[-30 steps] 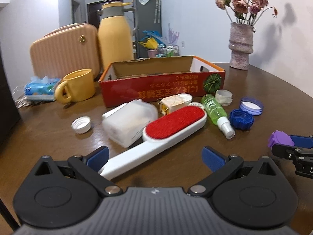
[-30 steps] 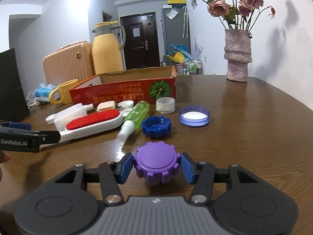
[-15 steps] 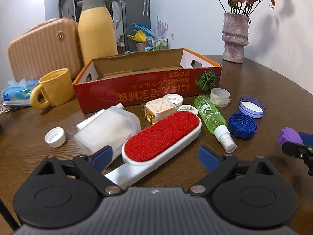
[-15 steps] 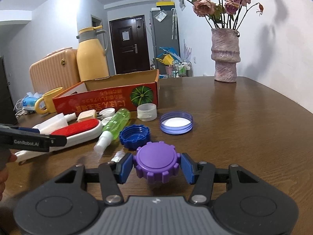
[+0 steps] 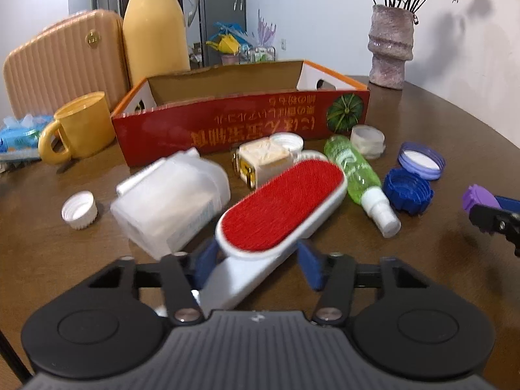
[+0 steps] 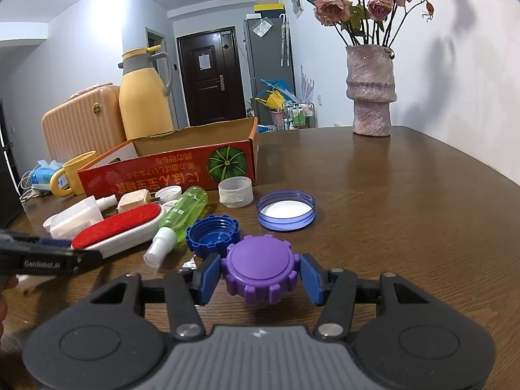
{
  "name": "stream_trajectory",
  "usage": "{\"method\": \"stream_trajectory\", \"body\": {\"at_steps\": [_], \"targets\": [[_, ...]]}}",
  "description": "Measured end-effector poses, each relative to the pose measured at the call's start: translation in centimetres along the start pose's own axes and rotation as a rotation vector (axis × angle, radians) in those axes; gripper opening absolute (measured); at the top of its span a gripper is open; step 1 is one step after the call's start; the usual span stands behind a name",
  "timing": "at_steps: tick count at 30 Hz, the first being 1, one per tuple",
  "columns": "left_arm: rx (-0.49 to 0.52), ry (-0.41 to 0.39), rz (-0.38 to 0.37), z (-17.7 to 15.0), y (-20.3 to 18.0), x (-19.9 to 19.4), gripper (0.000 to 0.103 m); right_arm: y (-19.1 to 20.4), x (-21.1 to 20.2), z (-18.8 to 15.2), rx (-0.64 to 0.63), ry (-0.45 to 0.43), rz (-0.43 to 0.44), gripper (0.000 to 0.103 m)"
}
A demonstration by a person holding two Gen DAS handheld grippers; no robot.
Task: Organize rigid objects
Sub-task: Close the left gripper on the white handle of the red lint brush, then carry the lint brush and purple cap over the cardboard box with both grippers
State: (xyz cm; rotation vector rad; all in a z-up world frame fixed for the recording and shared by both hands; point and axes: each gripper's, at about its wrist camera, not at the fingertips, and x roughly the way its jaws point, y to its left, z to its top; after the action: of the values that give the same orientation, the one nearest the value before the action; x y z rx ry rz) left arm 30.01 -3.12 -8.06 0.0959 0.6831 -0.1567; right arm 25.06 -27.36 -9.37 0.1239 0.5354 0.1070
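The left gripper (image 5: 256,261) was closing its jaws around the white handle of the lint brush (image 5: 279,204), which lay between the blue pads, its red bristle face turned up and angled toward the far right; whether the pads already pressed on the handle could not be told. The right gripper (image 6: 260,274) held its jaws clenched on the purple cap (image 6: 261,268), just above the tabletop (image 6: 406,227) at the near right (the same cap showed at the right edge of the left view). Beyond the brush lay the loose things: a clear plastic container (image 5: 169,198) just left of it, a white cap (image 5: 79,209) further left, a green spray bottle (image 5: 357,175) on its side touching the brush head's right edge, a blue cap (image 5: 408,190) and a lilac lid (image 5: 421,161) to the right. The red cardboard box (image 5: 247,123) stood open at the far side of them, with a yellow mug (image 5: 79,128) to its left.
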Motion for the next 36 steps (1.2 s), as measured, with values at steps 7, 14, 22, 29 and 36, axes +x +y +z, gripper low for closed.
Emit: {"method": "stream_trajectory", "body": {"at_steps": [7, 14, 22, 29, 36], "targets": [[-0.012, 0.02, -0.026, -1.2, -0.2, -1.3, 0.063, -0.1, 0.0, 0.1, 0.009, -0.006, 0.002, 0.053], [-0.022, -0.017, -0.013, 0.3, -0.7, -1.4, 0.079, -0.3, -0.3, 0.0, 0.014, -0.008, -0.002, 0.053], [-0.072, 0.081, -0.025, 1.1, -0.3, 1.7, 0.063, -0.5, -0.7, 0.1, 0.017, -0.015, -0.003, 0.053], [-0.061, 0.045, -0.048, 0.4, -0.7, 0.2, 0.059, -0.2, -1.3, 0.4, 0.017, -0.027, 0.0, 0.053], [-0.077, 0.011, -0.041, 0.2, -0.4, -1.3, 0.059, 0.3, -2.3, 0.6, 0.01, -0.042, 0.006, 0.053]]}}
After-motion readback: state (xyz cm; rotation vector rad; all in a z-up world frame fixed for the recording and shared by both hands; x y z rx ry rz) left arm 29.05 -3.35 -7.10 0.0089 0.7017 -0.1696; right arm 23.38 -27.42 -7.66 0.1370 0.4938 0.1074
